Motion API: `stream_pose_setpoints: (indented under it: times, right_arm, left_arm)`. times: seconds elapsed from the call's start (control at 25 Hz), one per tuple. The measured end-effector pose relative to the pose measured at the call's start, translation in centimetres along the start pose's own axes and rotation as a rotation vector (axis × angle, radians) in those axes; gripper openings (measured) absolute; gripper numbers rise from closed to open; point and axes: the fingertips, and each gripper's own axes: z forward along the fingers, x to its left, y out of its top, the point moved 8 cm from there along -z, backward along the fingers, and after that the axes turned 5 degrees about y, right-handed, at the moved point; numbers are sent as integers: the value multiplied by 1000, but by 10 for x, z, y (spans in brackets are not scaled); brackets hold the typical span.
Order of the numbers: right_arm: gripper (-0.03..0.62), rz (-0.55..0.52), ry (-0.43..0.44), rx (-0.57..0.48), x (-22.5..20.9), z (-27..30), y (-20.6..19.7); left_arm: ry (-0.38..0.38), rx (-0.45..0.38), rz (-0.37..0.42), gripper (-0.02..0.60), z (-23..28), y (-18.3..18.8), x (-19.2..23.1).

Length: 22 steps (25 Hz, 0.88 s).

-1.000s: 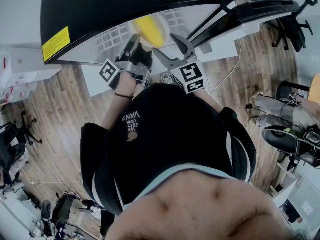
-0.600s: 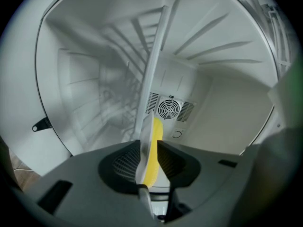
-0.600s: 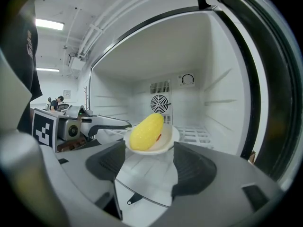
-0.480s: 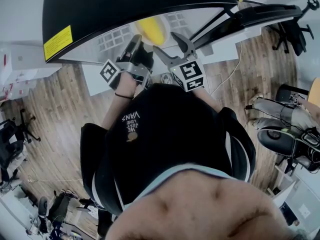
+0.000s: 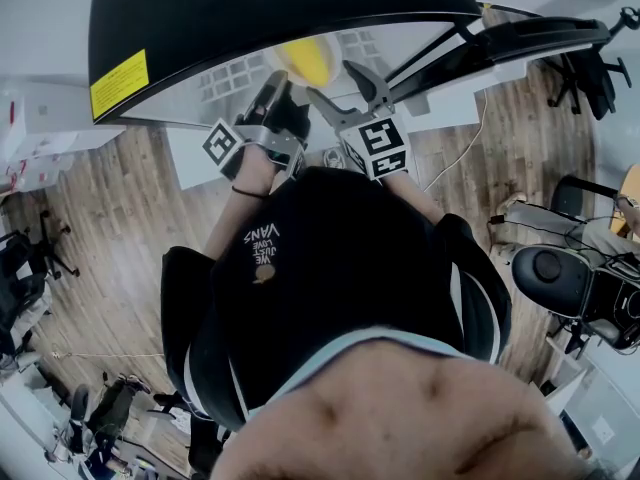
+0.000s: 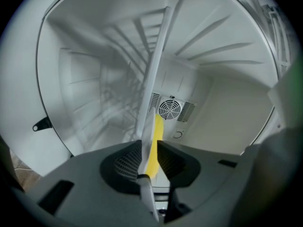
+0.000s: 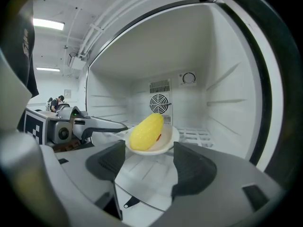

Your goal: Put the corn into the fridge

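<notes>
Left hand-held gripper (image 6: 149, 151) pinching plate (image 7: 171, 138) rim, corn (image 7: 146, 130) on it

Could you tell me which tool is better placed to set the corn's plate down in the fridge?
Probably left: the left tool grips the plate by its rim, corn on it, inside the fridge; the right tool is open, empty.

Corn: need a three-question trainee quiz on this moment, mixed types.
1. True or false: the corn rests on a white plate.
2. Which one holds the plate by its rim? A: the left gripper. B: the right gripper.
3. Fill in: the right gripper's jaws stand ___, with nothing gripped.

Key: 1 true; 2 A; 3 apart.
</notes>
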Motion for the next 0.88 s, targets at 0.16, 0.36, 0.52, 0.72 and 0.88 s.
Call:
stream_pose_setpoints:
  times: [0.16,0.36,0.52,0.72,0.88]
  right_arm:
    - [327,-3,4,-2,-3,4,1]
    - [327,-8,10,1,-4,7,3]
    - [327,-9,13,3,-6,10,3]
    - [327,-8,18,1,-8,13,5]
    - [327,-14,20,-9,-9,17,8]
  left_arm:
    - [4,1,2,89,0,0,2]
    - [6,0,3,89,0,0,2]
    - [4,-1,-3,89,0,0,2]
    - [1,-4,-5,89,0,-1,2]
    - [0,-6,-2,89,0,0,3]
